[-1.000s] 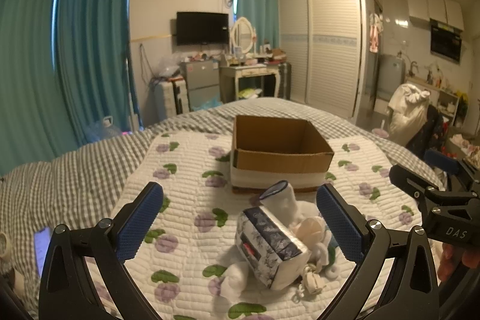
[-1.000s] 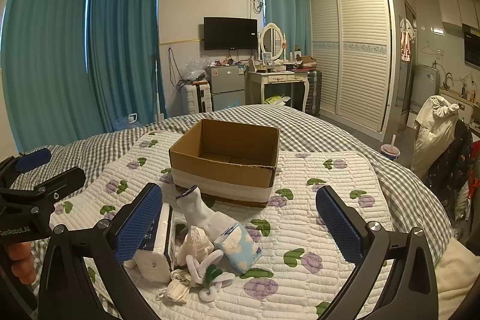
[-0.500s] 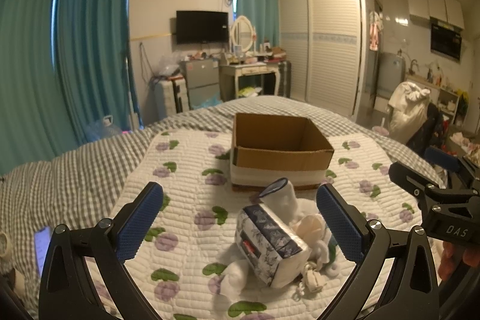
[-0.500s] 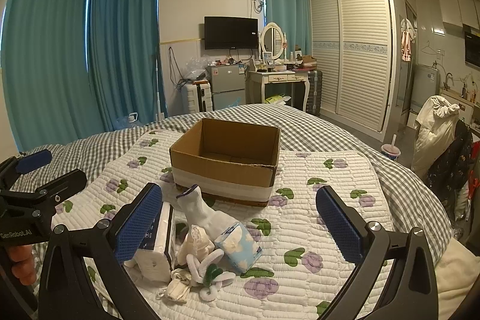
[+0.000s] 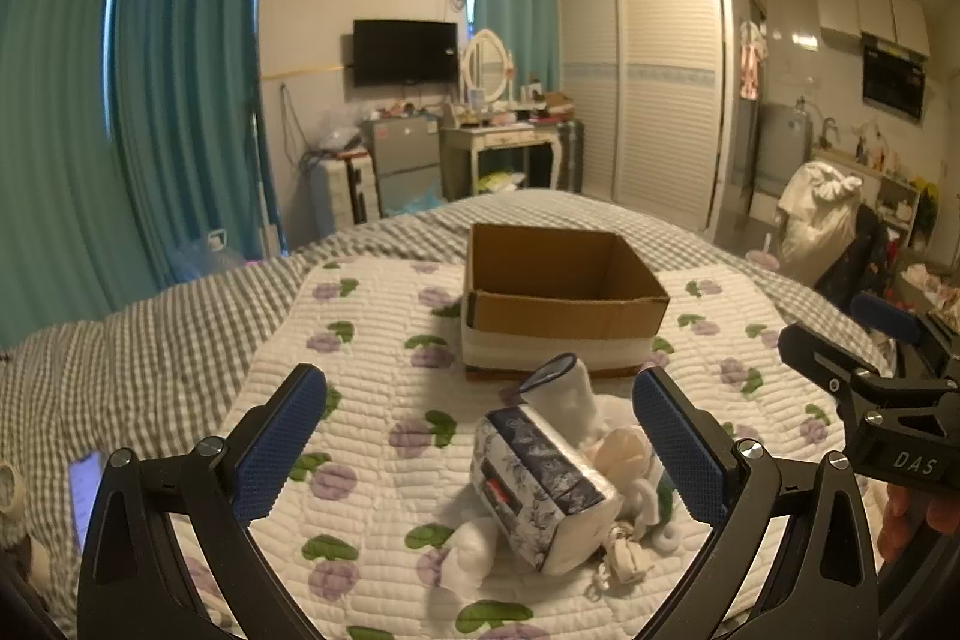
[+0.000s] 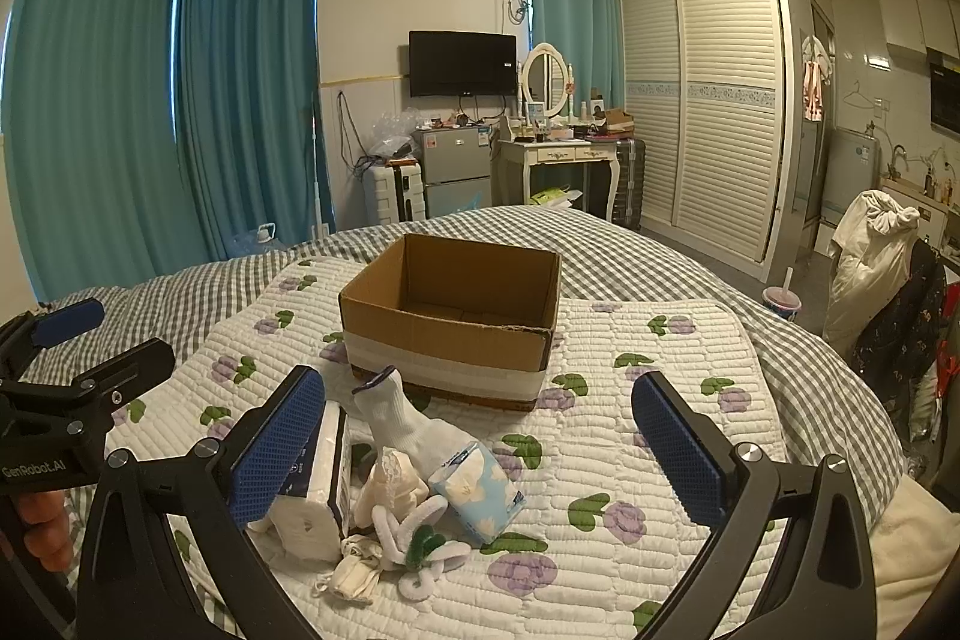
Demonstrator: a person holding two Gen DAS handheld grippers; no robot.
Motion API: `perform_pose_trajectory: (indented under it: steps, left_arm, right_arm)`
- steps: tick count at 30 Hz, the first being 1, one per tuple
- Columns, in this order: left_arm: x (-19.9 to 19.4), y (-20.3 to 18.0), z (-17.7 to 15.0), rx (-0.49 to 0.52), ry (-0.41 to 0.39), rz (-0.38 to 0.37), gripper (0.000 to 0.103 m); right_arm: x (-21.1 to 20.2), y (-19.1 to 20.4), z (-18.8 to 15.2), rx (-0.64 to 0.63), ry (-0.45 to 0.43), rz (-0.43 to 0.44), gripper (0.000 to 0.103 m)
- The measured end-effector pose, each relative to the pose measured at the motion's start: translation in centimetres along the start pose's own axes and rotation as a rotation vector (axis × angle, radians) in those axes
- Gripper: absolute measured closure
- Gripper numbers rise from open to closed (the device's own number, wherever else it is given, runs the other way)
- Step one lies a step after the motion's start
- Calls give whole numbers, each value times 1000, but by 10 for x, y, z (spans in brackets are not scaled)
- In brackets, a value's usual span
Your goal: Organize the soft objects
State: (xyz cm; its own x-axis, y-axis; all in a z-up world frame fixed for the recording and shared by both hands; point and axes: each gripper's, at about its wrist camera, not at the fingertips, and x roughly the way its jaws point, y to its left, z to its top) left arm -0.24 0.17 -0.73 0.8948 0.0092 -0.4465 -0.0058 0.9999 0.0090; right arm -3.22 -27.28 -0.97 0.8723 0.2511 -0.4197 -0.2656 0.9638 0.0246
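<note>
1. The soft things lie heaped on the quilt just short of the cardboard box: a white sock, a blue tissue pack, a large patterned tissue pack and a tangle of small white bits. Grabbing into the heap could lift two pieces together, since they touch and overlap

2. The left gripper is spread wide and empty, with the patterned pack between its jaws, nearer the right one. Closing off-centre would likely shove the pack aside rather than trap it

3. The right gripper also gapes with nothing held; the blue pack sits between its jaws, and the large pack rests just beyond its left jaw. The sock may sag or slip if pinched at one end

4. Both grippers hover over one heap, so they could collide

5. The box looks empty; a careless drop could catch its near wall
</note>
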Motion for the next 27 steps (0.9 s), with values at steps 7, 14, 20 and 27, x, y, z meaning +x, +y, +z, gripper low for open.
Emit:
perform_pose_trajectory:
  steps: [7, 14, 20, 27]
  left_arm:
    - [1, -1, -1, 3, 3, 3, 0]
    - [2, -2, -1, 6, 2, 1, 0]
    - [2, -3, -2, 9, 3, 2, 0]
    - [1, -5, -2, 18, -1, 0, 0]
  right_arm:
    - [0, 0, 0, 0, 0, -1, 0]
    - [0, 0, -1, 0, 1, -1, 0]
    - [-1, 0, -2, 0, 0, -3, 0]
    - [-3, -1, 0, 1, -2, -6, 0]
